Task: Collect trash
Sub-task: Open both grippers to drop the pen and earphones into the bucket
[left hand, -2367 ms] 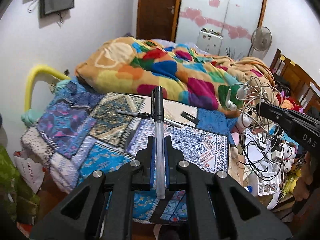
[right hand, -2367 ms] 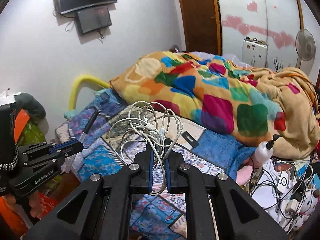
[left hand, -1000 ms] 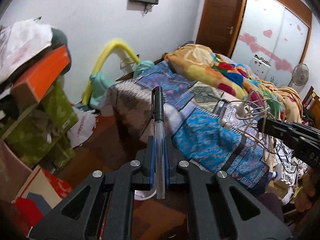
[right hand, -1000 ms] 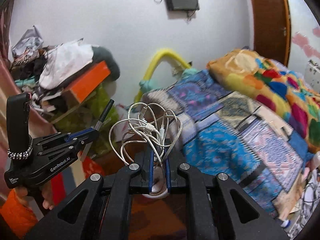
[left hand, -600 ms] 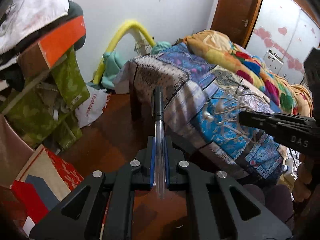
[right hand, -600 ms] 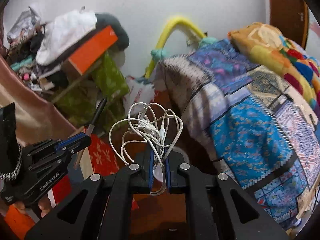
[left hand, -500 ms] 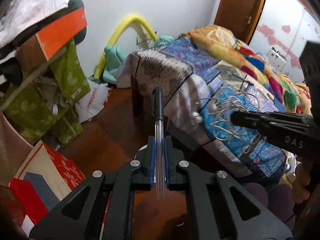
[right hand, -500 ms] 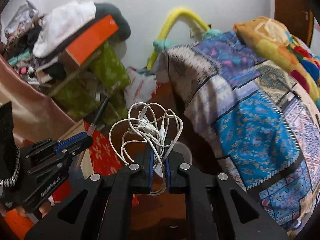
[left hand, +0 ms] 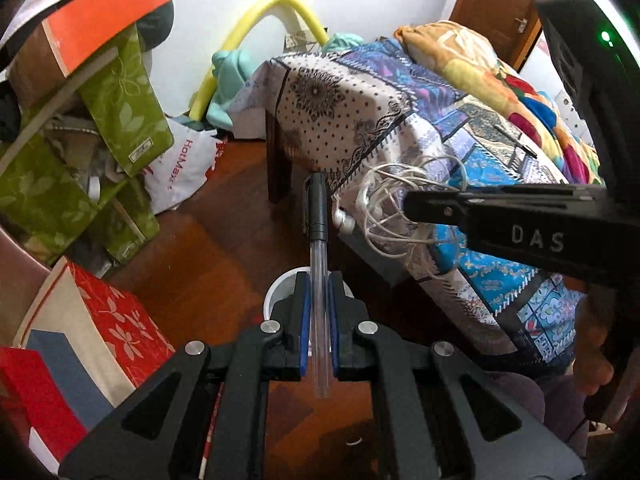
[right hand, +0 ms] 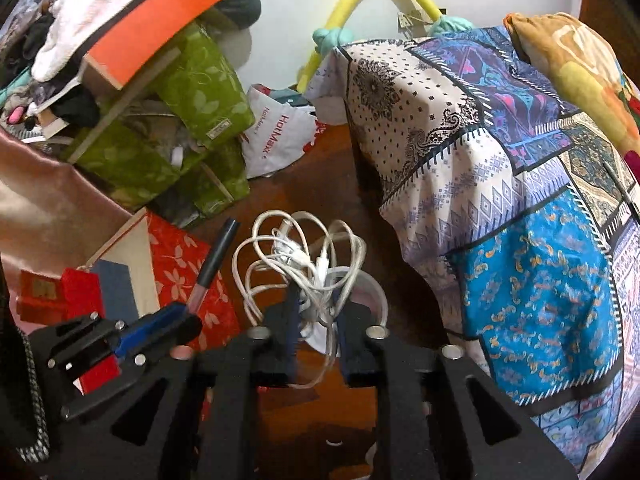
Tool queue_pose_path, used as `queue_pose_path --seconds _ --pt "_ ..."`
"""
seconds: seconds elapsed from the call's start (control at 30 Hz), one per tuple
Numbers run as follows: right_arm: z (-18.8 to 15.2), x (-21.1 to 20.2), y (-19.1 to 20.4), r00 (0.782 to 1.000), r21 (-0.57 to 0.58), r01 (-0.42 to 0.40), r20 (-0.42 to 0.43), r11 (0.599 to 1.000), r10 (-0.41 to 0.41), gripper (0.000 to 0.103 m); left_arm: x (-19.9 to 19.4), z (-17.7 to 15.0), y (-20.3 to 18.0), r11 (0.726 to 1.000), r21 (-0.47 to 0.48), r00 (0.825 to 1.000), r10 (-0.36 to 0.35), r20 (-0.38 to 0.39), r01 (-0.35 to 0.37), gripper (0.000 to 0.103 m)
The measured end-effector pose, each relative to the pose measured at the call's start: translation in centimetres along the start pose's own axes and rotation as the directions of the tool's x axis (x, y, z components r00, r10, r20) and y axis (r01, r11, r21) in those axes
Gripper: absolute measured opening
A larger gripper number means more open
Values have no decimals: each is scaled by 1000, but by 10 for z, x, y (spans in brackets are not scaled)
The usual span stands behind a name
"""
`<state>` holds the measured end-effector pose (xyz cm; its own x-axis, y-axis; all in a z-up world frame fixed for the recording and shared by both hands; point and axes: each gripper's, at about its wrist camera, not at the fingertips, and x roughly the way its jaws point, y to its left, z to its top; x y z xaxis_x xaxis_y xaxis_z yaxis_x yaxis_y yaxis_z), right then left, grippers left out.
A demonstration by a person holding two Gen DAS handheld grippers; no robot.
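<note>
My left gripper (left hand: 319, 280) is shut on a clear-barrelled pen (left hand: 318, 216) with a black cap, which sticks straight forward. It also shows in the right wrist view (right hand: 176, 316), at the left. My right gripper (right hand: 316, 292) holds a tangle of white earphone cable (right hand: 304, 256); its jaws stand slightly parted, and the cable still sits between them. The cable also shows in the left wrist view (left hand: 396, 208). A white round bin (left hand: 276, 292) stands on the wooden floor right below both grippers, with its rim showing in the right wrist view (right hand: 378, 292).
The bed with a patchwork sheet (right hand: 520, 184) fills the right side. A pile of green boxes (right hand: 168, 128) and an orange-topped box stand at the left. A red floral box (left hand: 112, 320) lies on the floor at the near left. A white plastic bag (right hand: 276, 136) lies by the wall.
Both grippers have swung away from the bed, lowered toward the floor and now hang over the white bin. The right gripper's jaws have parted a little around the cable.
</note>
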<state>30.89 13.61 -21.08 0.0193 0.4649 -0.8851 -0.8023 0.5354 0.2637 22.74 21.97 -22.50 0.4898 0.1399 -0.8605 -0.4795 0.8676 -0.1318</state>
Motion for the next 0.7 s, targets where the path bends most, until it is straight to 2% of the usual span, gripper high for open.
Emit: queue_pose_path --seconds 0.03,0.1,0.4,0.47,0.5,0.7 --pt "2 1 -2 1000 3 -2 2 1000 2 42 4 1 0 1000 -6 1000 -1 -9 1 7" --pt "7 3 -8 1000 22 -8 7 1000 8 50 15 5 1 1000 -15 1000 -2 -30 2 7" --pt "7 -13 -33 999 43 24 30 999 -26 51 47 20 -10 1000 0 996 -1 -93 1 9" --pt "3 -19 -37 999 42 27 36 999 -29 51 55 23 -10 1000 -18 992 0 -128 -3 30" --pt "1 -22 -38 999 38 30 37 999 -32 51 57 24 -10 1000 -29 991 -3 -133 0 33" --pt "-12 -41 -41 995 2 70 77 998 -70 51 45 22 -9 997 -78 993 -24 -117 15 34"
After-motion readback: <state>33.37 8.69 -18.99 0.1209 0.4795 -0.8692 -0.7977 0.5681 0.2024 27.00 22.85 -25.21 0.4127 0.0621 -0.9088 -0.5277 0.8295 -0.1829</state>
